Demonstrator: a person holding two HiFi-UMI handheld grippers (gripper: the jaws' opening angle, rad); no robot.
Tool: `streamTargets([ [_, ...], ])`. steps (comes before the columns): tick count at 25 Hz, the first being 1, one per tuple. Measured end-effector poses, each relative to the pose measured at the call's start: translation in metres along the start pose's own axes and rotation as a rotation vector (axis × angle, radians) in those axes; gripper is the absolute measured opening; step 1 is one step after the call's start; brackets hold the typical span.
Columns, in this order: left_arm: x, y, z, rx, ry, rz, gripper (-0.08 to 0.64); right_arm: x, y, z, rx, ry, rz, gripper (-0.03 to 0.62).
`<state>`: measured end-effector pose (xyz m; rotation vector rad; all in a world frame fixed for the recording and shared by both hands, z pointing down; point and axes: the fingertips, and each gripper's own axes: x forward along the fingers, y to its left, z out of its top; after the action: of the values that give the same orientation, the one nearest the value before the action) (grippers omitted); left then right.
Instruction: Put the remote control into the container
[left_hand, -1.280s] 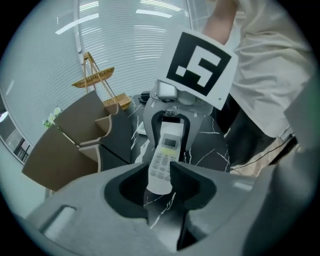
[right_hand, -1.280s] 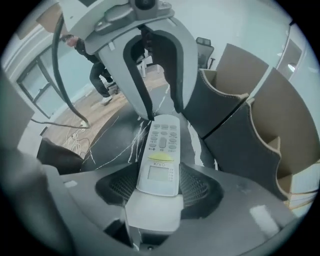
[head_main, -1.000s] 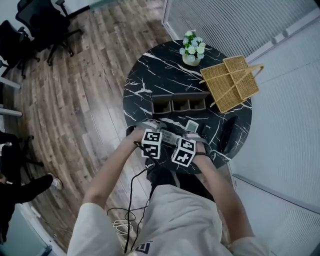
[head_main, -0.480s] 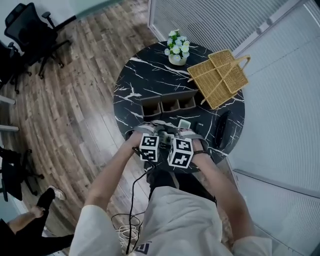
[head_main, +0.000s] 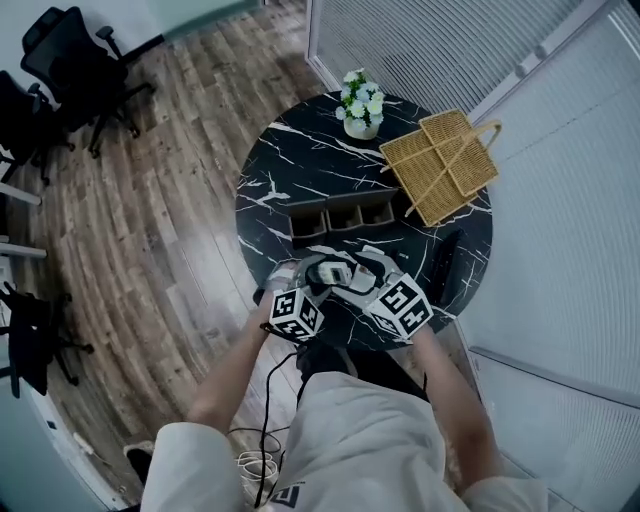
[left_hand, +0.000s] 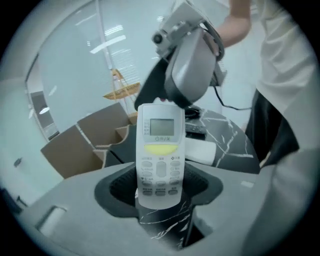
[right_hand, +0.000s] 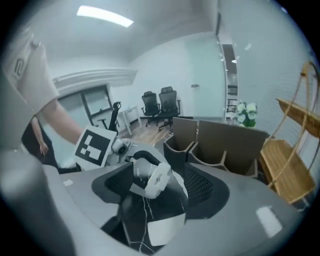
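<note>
White remote control (left_hand: 160, 150) stands upright in my left gripper (left_hand: 160, 190), both pads clamped on its lower half, above the black marble table (head_main: 290, 165). My right gripper (right_hand: 160, 187) has just been opening; the remote's end shows between its spread jaws, clear of both pads. Beyond stands the brown three-slot container (head_main: 343, 215), then a wicker basket (head_main: 440, 165).

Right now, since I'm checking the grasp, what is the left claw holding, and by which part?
The remote control, gripped by its lower, button end in the left claw.
</note>
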<state>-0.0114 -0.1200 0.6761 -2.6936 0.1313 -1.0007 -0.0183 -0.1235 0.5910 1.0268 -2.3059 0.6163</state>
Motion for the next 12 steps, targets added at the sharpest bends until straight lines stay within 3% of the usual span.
streamTargets([
  [2, -0.009, 0.011, 0.014, -0.127, -0.040, 0.096, 0.264, -0.002, -0.003, 0.005, 0.082, -0.042, 0.017, 0.297],
  [4, -0.017, 0.022, 0.026, -0.219, -0.067, 0.182, 0.264, 0.000, -0.005, 0.009, 0.089, -0.048, 0.037, 0.255],
  [6, -0.024, 0.034, 0.035, -0.290, -0.089, 0.256, 0.264, 0.000, -0.005, 0.019, 0.072, -0.058, 0.066, 0.168],
  [8, -0.029, 0.044, 0.040, -0.339, -0.110, 0.321, 0.264, -0.002, -0.003, 0.031, 0.054, -0.075, 0.104, 0.115],
  [12, -0.047, 0.055, 0.042, -0.365, -0.109, 0.458, 0.265, -0.002, 0.002, 0.047, -0.028, -0.060, 0.158, 0.107],
])
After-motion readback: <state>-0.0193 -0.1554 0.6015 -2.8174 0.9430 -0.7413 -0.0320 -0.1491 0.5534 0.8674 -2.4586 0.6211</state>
